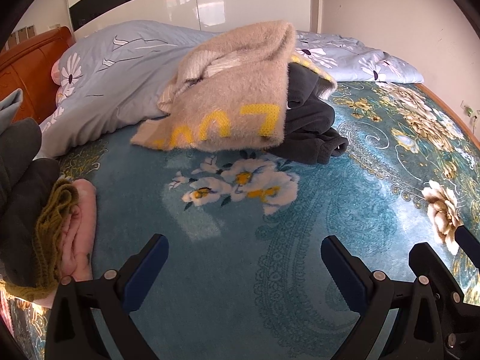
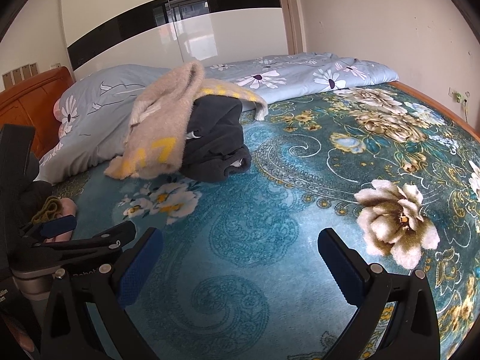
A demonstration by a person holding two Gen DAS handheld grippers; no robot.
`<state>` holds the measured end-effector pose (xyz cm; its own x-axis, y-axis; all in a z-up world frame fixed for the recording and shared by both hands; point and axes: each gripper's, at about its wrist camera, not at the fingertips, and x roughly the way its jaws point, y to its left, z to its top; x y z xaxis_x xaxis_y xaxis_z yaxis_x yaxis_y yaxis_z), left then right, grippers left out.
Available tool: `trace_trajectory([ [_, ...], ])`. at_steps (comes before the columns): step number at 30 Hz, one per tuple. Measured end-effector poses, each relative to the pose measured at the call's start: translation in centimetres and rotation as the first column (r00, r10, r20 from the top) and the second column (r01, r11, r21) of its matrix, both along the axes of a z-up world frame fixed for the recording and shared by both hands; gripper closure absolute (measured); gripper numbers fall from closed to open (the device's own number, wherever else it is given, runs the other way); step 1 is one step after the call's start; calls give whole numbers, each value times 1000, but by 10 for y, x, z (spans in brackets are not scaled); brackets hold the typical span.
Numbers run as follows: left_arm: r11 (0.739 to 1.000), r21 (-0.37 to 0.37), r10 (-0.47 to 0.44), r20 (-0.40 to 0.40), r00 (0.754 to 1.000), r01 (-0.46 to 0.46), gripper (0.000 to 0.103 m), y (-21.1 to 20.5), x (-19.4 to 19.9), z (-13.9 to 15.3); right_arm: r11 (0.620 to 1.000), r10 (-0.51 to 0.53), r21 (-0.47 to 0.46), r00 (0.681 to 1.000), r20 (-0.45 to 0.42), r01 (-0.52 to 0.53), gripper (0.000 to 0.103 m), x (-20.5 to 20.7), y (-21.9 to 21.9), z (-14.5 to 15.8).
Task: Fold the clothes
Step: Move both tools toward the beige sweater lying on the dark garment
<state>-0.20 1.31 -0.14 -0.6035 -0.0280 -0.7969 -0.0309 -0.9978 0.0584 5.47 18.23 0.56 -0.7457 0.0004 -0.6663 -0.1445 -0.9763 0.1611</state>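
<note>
Left gripper (image 1: 244, 253): I see its fingers spread wide with nothing between them, hovering low over the bare blue blanket (image 1: 228, 285).
Right gripper (image 2: 240, 247): same here, fingers wide apart and empty, above the swirl pattern of the blanket; in my left view its black frame shows just beside the left one, at the right edge.
Sweater (image 1: 231, 99): beige, fuzzy, with yellow letters; it lies crumpled and unfolded towards the far side of the bed, well apart from both grippers, draped over the dark garment and partly against the quilt.
Dark garment (image 1: 312, 132): charcoal fleece, bunched in a heap under and to the right of the sweater, one cuff hanging out onto the blanket.
Quilt (image 1: 120, 69): pale blue with white flowers, pushed up along the far edge of the bed, behind the clothes.
Hand (image 1: 79, 231): at the left edge of my left view, a person's hand with an olive knitted cuff and a dark sleeve, resting on the blanket.
Headboard (image 2: 30, 96): orange-brown wood, far left.
Wardrobe (image 2: 180, 24): glossy white doors with a black band, behind the bed.
</note>
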Motion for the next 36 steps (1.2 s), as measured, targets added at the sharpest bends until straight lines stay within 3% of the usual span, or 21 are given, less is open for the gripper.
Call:
trace_trajectory([
  [36,999,-16,-46,32,998,47,0,8,-16,-6,997,-24,-75,999,24,26,0,-4,12,-6],
])
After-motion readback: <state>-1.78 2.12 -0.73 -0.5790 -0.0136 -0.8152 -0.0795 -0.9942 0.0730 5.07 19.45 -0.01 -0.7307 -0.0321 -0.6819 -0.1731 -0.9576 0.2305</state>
